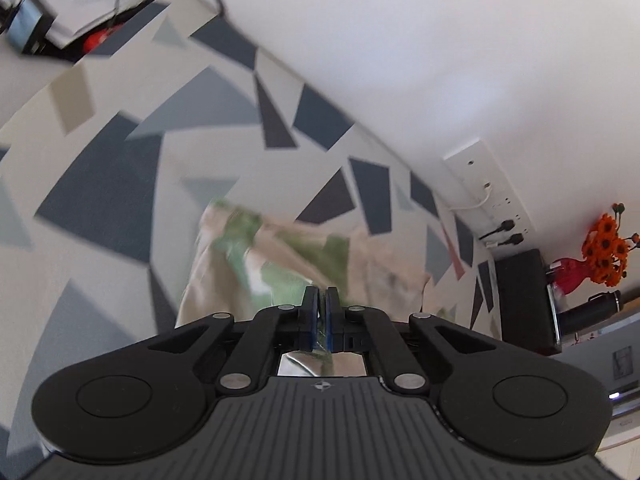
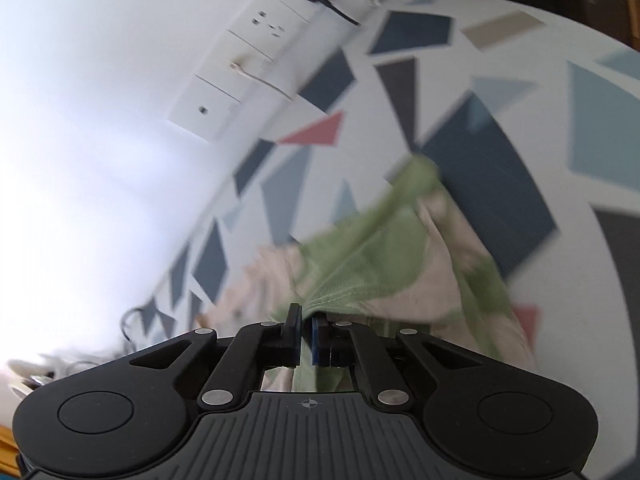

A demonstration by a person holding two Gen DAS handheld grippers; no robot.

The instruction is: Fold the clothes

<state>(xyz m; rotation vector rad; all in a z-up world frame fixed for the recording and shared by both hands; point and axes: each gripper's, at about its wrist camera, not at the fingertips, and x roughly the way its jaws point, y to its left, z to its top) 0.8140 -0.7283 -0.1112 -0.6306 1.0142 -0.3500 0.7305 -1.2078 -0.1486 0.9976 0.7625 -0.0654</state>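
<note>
A cream garment with green patches (image 1: 280, 256) hangs bunched over a surface covered in a white cloth with blue and grey triangles (image 1: 120, 168). My left gripper (image 1: 320, 294) is shut on a fold of the garment, with fabric showing between its blue pads. In the right wrist view the same garment (image 2: 380, 248) stretches away from my right gripper (image 2: 306, 314), which is shut on a green edge of it. Both views are tilted and motion-blurred.
A white wall with a socket strip (image 1: 488, 196) and plugs runs behind the surface. A black box (image 1: 524, 300), a red vase of orange flowers (image 1: 604, 248) and a dark bottle stand at the right. Cables and a red and black device (image 1: 96, 40) lie far left.
</note>
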